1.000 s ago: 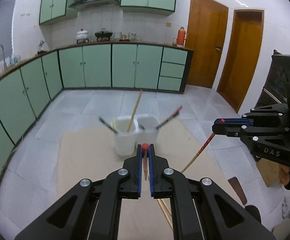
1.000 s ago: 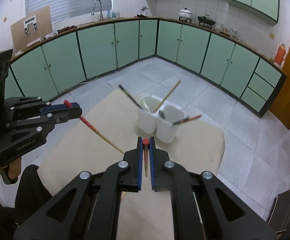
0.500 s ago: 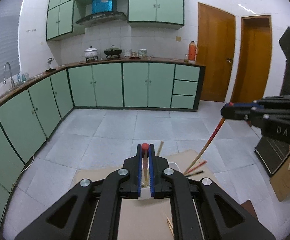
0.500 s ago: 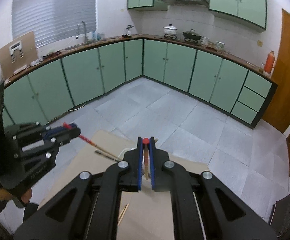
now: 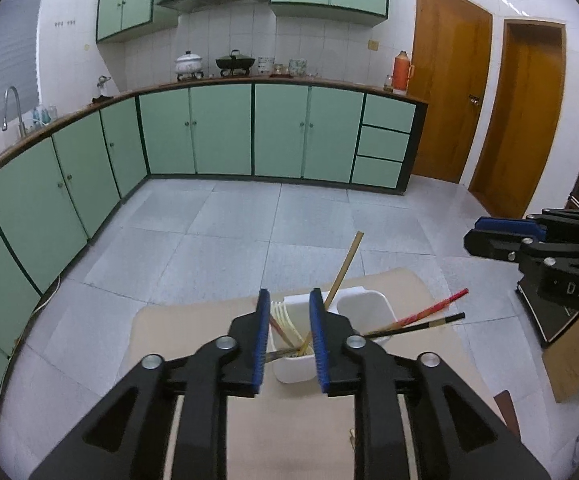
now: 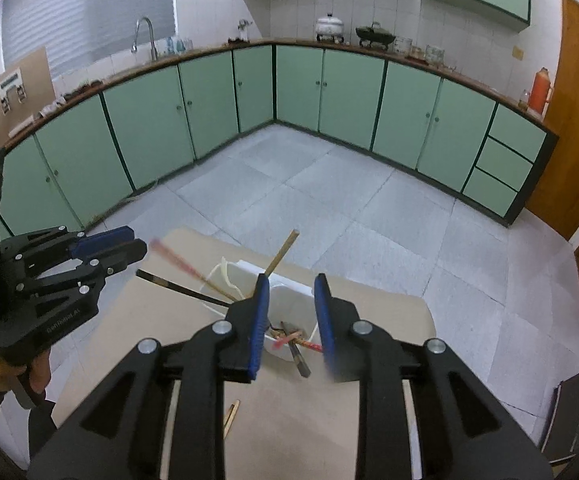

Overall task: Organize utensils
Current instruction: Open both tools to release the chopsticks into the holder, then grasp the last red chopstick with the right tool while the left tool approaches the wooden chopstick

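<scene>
Both grippers gripped red-tipped chopsticks a second ago; now the left gripper and right gripper hover over the white holder with jaws parted, empty. A red chopstick leans in the holder's right compartment.

a two-compartment holder is set on a mat on the floor. chopsticks and a fork are leaned inside it. two more chopsticks are left on the mat nearer the camera.

Left gripper and right gripper gape, holding nothing.
</scene>
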Demonstrator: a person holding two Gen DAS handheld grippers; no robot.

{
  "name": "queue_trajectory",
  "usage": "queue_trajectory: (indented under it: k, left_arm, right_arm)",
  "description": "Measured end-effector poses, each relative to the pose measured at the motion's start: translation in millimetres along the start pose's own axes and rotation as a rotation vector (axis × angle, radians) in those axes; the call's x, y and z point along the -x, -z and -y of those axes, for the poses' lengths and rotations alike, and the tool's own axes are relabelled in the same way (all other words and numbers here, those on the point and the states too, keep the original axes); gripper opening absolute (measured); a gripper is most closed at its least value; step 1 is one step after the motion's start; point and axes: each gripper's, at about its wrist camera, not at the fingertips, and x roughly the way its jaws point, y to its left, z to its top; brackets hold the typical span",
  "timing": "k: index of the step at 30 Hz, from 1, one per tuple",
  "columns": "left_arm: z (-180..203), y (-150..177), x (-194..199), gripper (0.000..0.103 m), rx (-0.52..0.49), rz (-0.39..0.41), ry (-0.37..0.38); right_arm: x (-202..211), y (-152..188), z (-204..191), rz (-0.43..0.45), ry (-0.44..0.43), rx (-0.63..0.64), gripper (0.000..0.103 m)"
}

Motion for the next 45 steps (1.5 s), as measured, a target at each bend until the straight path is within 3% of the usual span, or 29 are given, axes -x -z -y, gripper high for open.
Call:
queue_trajectory:
  k: [4,6,11,15,17,21,24,31,32,34,35,42,45]
  left_arm:
    - [-3.3,10.7,29.5,0.03,-0.014,0.033,-0.007]
    - [-4.8,24.6,49.5,0.046,-0.006,0.053,-0.009]
    - [-5.3,85.8,92.6,0.066,0.003,0.109,-0.043]
    - [-2.0,146.6,106.4,0.08,-0.003,0.104,-0.095]
    - [1.9,181.2,111.5,0.08,0.011,0.085,-0.092]
    - [7.0,233.2,118.1,0.081,0.035,0.056,-0.072]
    - [9.5,258.3,119.1,0.081,0.056,0.03,-0.061]
    - [19.0,285.8,121.4,0.081,0.066,0.011,-0.03]
    - [20.7,289.7,120.1,0.081,0.065,0.011,-0.026]
    - [24.9,296.5,117.2,0.081,0.056,0.011,-0.028]
    - [28.3,299.3,114.4,0.081,0.056,0.007,-0.025]
    - [66.6,321.3,88.6,0.08,0.048,-0.029,0.036]
    - [94.0,329.8,75.2,0.079,0.012,-0.036,0.055]
  right_arm:
    - [38.9,23.1,0.0,0.091,-0.012,-0.009,0.025]
    - [59.3,43.9,-3.4,0.138,-0.02,-0.009,0.03]
    - [82.7,153.6,-28.3,0.198,-0.007,0.004,0.035]
    - [58.6,261.2,-62.1,0.124,0.001,-0.014,0.035]
    - [41.7,309.3,-81.9,0.065,-0.013,-0.024,0.035]
    - [13.4,370.4,-114.4,-0.026,-0.04,-0.021,0.034]
    - [2.9,383.9,-122.8,-0.049,-0.061,-0.044,0.034]
    - [-9.7,370.0,-125.1,-0.048,-0.07,-0.028,0.033]
    - [-11.8,368.2,-122.2,-0.044,-0.07,-0.03,0.026]
    - [-17.9,364.0,-111.6,-0.045,-0.066,-0.049,0.008]
    - [-18.9,363.0,-103.8,-0.042,-0.056,-0.069,0.006]
    - [-11.3,374.4,-48.3,-0.024,0.034,-0.193,0.005]
    - [-4.0,383.2,-33.7,-0.027,0.022,-0.248,0.005]
